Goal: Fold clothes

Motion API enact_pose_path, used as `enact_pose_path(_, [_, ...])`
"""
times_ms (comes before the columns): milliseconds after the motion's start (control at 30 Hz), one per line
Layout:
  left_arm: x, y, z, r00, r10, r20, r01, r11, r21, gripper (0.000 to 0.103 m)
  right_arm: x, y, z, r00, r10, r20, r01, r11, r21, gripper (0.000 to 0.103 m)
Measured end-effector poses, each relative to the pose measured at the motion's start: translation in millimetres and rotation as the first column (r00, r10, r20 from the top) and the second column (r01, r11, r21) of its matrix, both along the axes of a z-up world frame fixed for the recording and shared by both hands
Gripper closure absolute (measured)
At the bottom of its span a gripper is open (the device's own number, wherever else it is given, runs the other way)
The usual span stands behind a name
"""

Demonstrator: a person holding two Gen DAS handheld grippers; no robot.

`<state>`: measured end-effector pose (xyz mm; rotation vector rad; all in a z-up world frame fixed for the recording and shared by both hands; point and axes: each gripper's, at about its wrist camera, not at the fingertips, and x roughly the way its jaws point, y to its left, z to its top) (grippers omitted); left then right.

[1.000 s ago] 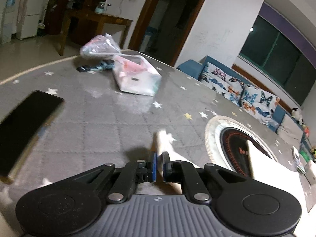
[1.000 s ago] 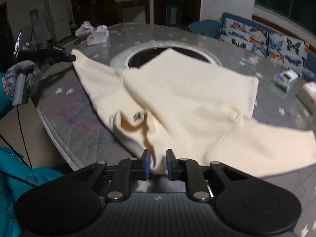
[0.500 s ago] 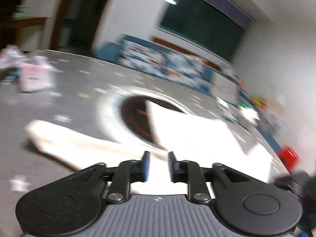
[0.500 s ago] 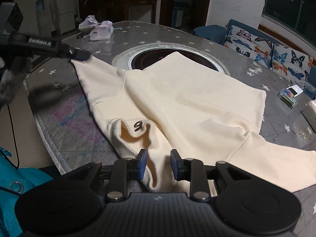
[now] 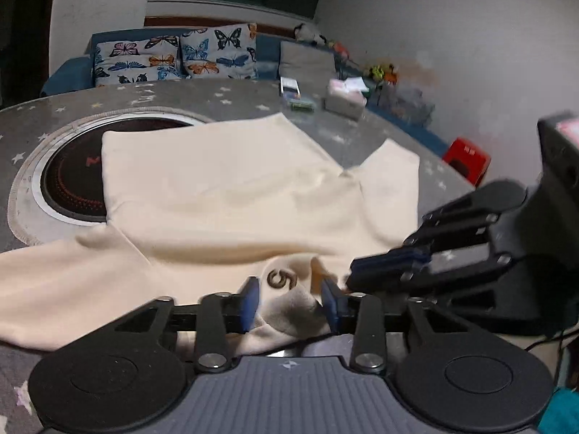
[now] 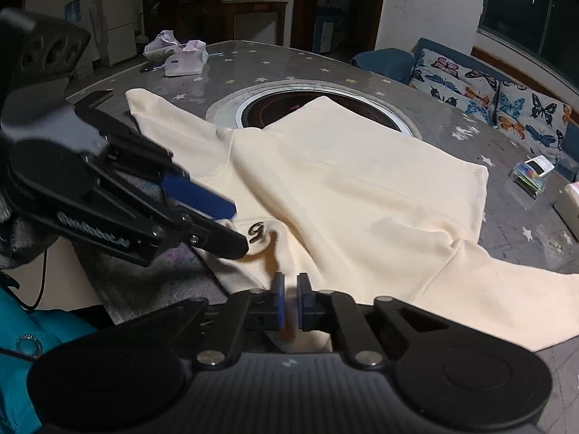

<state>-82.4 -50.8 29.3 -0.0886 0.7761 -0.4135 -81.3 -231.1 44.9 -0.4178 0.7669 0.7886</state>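
A cream sweatshirt (image 5: pixel 235 188) lies spread over the round table, its neck toward me and a dark "5" logo (image 5: pixel 280 278) at the collar. My left gripper (image 5: pixel 290 303) is open, and the collar bunches between its blue pads. From the right wrist view, the left gripper (image 6: pixel 237 229) reaches in beside the logo (image 6: pixel 257 233). My right gripper (image 6: pixel 290 302) is shut on the sweatshirt (image 6: pixel 362 188) at the neck edge, just right of the logo. In the left wrist view the right gripper (image 5: pixel 353 273) comes in from the right.
The table's grey star-print cover (image 6: pixel 325 68) has a round black hob (image 6: pixel 282 108) in its middle, partly under the cloth. A tissue pack (image 6: pixel 186 61) and phone (image 6: pixel 96 96) lie far left, small boxes (image 5: pixel 343 99) far right. A teal sleeve (image 6: pixel 36 332) hangs at the near edge.
My left gripper let go of the left sleeve end, swung right and now stands open around the collar. My right gripper's fingers closed on the neck edge.
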Motion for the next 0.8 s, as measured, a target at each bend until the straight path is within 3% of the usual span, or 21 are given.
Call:
enact_pose_path(67, [-4.6,0.5,-0.7,1.000,-0.007,0.003,0.007,1.000,0.008,0.090,-1.9,-1.8,2.3,1.000,0.006,0.000,-0.006,1.000,0.005,0.101])
enact_pose_path(233, [-27.8,7.4,16.4,0.995,-0.067,0.076,0.068,0.998,-0.005,0.091,-14.8,-4.6,12.7,0.997,0.074,-0.026,-0.074,0.997,0.019,0.101])
enact_pose_path(333, [-28.8,10.8,9.1,0.995,-0.090,0.039,0.090,0.996,0.010,0.091,-13.9,-5.8,16.0,0.995,0.084,-0.046,-0.082,0.996,0.037,0.098])
enact_pose_path(433, [-24.7,16.1,2.9,0.997,-0.081,-0.006,0.081,0.997,-0.001,0.090,-5.9,-8.4,22.7,0.998,0.049,-0.033,-0.047,0.996,0.078,0.095])
enact_pose_path(533, [-21.1,21.2,13.4,0.997,-0.074,0.020,0.074,0.997,-0.033,0.086,7.0,-10.9,22.3,1.000,-0.010,-0.022,0.012,0.995,0.097,0.095])
enact_pose_path(700, [-3.2,23.3,27.7,0.998,-0.031,0.061,0.035,0.997,-0.069,0.085,11.9,-3.9,1.2,0.997,0.003,-0.081,0.001,0.999,0.050,0.088])
enact_pose_path(800, [12.0,25.4,27.8,0.998,0.015,0.055,-0.010,0.996,-0.088,0.086,4.2,-3.9,-0.5,0.997,0.020,-0.069,-0.018,0.999,0.028,0.080])
